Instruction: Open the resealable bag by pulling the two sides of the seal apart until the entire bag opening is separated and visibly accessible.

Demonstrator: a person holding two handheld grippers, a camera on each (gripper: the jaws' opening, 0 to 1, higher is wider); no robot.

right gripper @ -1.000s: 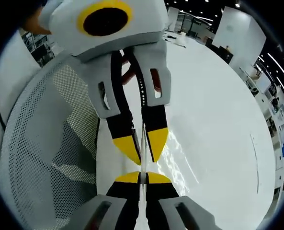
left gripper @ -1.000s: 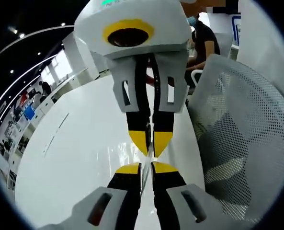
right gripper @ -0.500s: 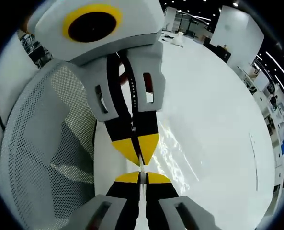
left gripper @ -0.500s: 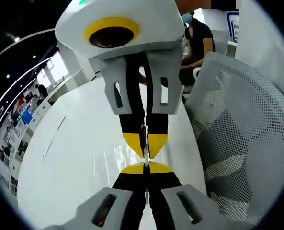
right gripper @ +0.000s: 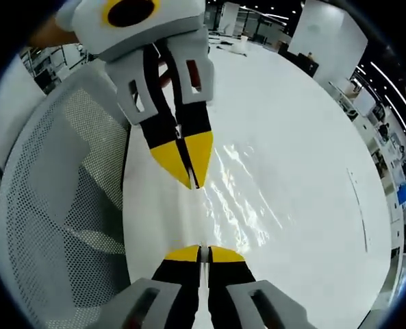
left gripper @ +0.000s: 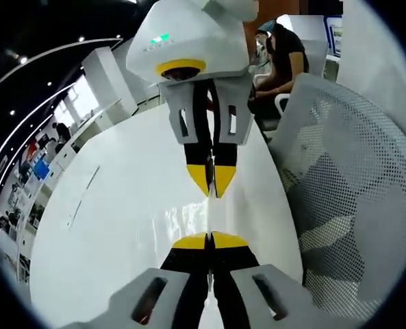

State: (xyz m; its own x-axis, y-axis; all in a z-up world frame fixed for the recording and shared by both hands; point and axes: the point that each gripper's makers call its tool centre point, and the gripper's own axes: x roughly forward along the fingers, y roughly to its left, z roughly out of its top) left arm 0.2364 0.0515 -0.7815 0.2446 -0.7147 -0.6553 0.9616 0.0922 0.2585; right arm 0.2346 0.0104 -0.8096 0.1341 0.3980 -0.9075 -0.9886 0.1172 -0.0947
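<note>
A clear resealable bag [left gripper: 189, 214] hangs between the two grippers as a thin glinting film [right gripper: 238, 200] above the white table. In the left gripper view my left gripper [left gripper: 209, 240] is shut at the bottom with a thin edge of the bag between its yellow tips. The right gripper [left gripper: 211, 185] faces it from above, tips together on the opposite side of the bag. In the right gripper view my right gripper [right gripper: 204, 253] is shut on the film, and the left gripper [right gripper: 187, 173] points down at it, also shut. A clear gap separates the two pairs of tips.
A glossy white table [left gripper: 107, 233] lies under both grippers. A white mesh chair [left gripper: 346, 199] stands beside its edge, also in the right gripper view [right gripper: 59, 205]. A person [left gripper: 285, 55] sits at the far end. Desks and ceiling lights fill the background.
The left gripper's jaws closed on the bag a second ago. Since then the two grippers have drawn apart, widening the gap between their tips and stretching the film between them.
</note>
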